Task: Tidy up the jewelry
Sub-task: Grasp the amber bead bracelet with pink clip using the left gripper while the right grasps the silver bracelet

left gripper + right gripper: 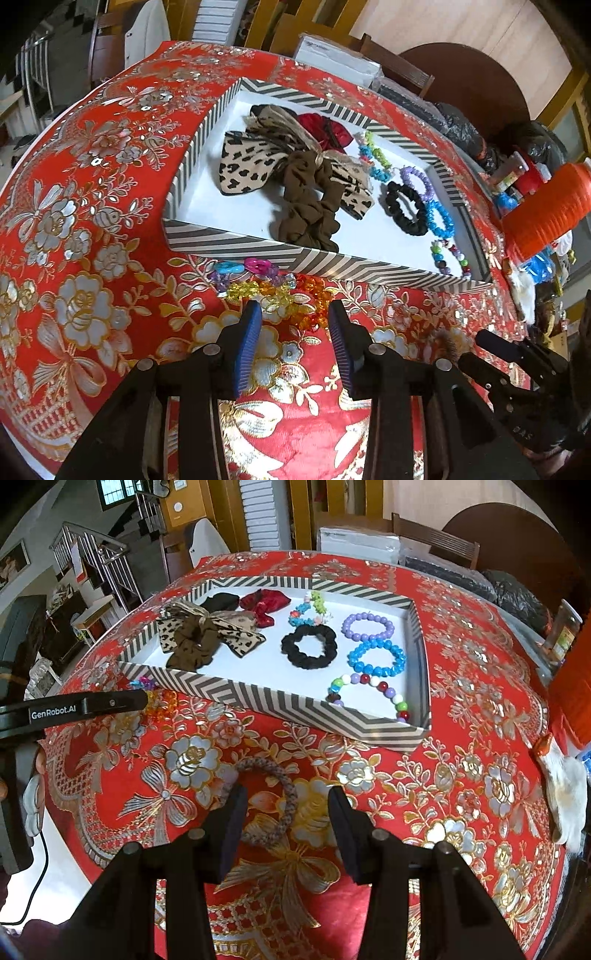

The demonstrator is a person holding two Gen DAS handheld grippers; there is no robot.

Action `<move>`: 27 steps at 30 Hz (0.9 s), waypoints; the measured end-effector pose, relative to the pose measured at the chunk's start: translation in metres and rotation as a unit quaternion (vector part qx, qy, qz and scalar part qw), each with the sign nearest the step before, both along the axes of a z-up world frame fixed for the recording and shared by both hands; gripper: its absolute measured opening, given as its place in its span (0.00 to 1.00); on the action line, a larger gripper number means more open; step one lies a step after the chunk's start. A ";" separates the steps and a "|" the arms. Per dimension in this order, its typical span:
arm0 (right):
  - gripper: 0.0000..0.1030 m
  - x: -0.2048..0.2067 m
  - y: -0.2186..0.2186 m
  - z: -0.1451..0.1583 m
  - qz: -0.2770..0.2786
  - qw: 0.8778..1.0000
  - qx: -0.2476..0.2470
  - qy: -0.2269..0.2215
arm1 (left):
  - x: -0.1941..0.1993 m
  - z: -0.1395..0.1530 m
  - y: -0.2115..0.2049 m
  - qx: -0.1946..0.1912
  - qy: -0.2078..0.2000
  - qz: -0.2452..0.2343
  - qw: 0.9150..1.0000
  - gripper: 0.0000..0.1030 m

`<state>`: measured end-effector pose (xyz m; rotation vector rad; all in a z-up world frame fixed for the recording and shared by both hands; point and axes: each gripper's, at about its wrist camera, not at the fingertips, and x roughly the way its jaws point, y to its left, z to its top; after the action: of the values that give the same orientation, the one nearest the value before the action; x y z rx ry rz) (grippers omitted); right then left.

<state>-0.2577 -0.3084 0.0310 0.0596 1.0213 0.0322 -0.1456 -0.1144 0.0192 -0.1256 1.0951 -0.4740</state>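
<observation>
A striped tray [258, 254] [266, 701] on the red floral tablecloth holds scrunchies, a leopard bow [240, 166] and bead bracelets [376, 657]. Colourful bead bracelets [280, 291] lie on the cloth just before the tray's near wall. My left gripper [293, 317] is open, its tips right behind those beads; it shows at the left of the right wrist view [142, 699]. My right gripper [288, 805] is open around a grey-brown braided hair ring [291, 801] lying on the cloth; it also shows in the left wrist view [487, 339].
An orange ribbed cup [546, 214] and clutter stand at the table's right edge. A white cloth lump [565, 794] lies at the right. Chairs and boxes stand behind the table.
</observation>
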 end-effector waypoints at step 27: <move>0.07 -0.006 0.006 0.005 0.019 0.999 -0.025 -0.037 | -0.004 0.020 0.024 -0.039 -0.015 -0.007 0.999 0.04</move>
<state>-0.2635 -0.3020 0.0357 -0.0070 0.9479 0.0424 -0.1496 -0.0903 0.0396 -0.1797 1.0497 -0.5297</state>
